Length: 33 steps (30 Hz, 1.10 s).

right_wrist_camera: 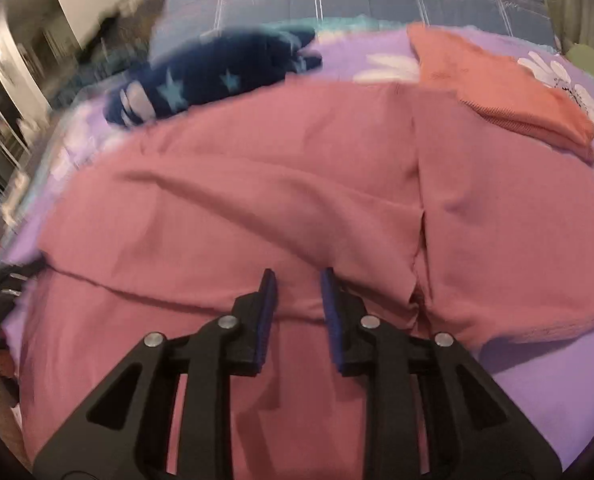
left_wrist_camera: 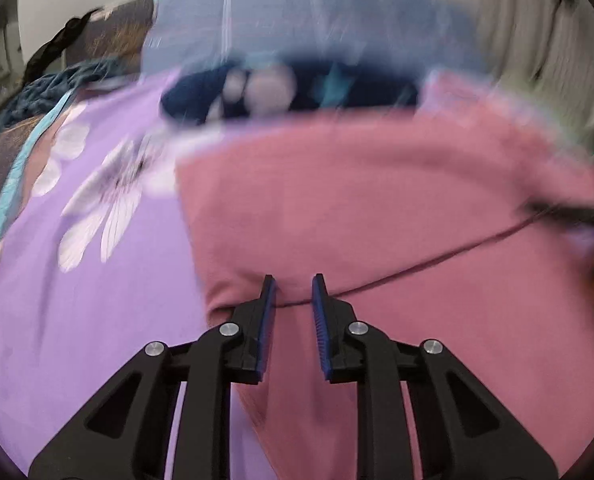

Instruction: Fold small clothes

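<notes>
Pink garment (right_wrist_camera: pixel 257 184) spread flat on the purple floral bedsheet (left_wrist_camera: pixel 77 280) of a bed, a folded edge running across it just ahead of both tools. Left hand-held gripper (left_wrist_camera: pixel 293 286) hovers over the near left corner of the garment, jaws parted, nothing between them; right hand-held gripper (right_wrist_camera: pixel 297 280) sits over the same fold line further right, jaws likewise apart and empty. For a clean fold, each should probably pinch both layers at the edge, lift together at equal height, and carry the cloth over evenly so the seam (right_wrist_camera: pixel 419 216) stays straight. A folded orange piece (right_wrist_camera: pixel 505 96) and a navy star-print garment (right_wrist_camera: pixel 217 80) lie beyond. No brand, label or legible writing appears; motion blur obscures the far items
</notes>
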Motion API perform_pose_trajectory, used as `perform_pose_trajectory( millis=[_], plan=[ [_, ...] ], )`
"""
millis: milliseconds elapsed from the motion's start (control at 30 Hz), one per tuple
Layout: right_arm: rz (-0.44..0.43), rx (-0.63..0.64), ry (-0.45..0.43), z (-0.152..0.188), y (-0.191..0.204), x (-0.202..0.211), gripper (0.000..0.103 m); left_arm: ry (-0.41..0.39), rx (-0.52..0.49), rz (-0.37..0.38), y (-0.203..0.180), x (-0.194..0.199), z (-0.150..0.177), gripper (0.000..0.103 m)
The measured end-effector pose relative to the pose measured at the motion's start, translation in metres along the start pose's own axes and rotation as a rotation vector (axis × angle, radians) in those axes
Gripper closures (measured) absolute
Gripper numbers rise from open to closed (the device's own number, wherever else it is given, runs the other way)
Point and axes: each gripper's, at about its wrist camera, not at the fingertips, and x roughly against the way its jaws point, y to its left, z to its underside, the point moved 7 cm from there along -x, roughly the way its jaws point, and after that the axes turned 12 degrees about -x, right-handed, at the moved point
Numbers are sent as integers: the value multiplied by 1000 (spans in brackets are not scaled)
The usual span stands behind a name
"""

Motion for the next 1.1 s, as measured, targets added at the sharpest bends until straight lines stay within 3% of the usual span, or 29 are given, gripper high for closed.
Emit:
perform_pose_trajectory(
  millis=[133, 267, 300, 400, 500, 667, 767, 833, 933, 1100],
  plan=[
    [-4, 28, -14, 4, 1, 5, 78, 7, -24, -43, -4, 3, -5, 80],
    [-87, -15, 54, 7, -6, 22, 69, 9, -20, -74, -6, 10, -7, 80],
    [-96, -30, 61, 7, -12, 32, 68, 9, -3, -65, -6, 13, -8, 80],
    [-94, -83, -38, -2, -48, 79, 68, -49, 31, 3, -16, 29, -28, 77],
    [-74, -254, -192, -15, -116, 137, 68, -96, -5, 9, -42, 38, -55, 60],
    [-38, -678, -315, -1, -258, 197, 73, -100, -66, 74, -104, 20, -82, 57],
    [-80, -830, -326, 14, -303, 202, 73, -48, -38, 121, -129, -8, -81, 57],
    [-96, -868, -323, 17, -315, 198, 73, -18, -30, 109, -137, -25, -75, 50],
    [-104, -894, -350, 10, -321, 193, 74, -36, -52, 73, -143, -26, -75, 46],
    [-90, -970, -398, -6, -329, 179, 75, -63, 11, 162, -134, -26, -72, 41]
  ],
)
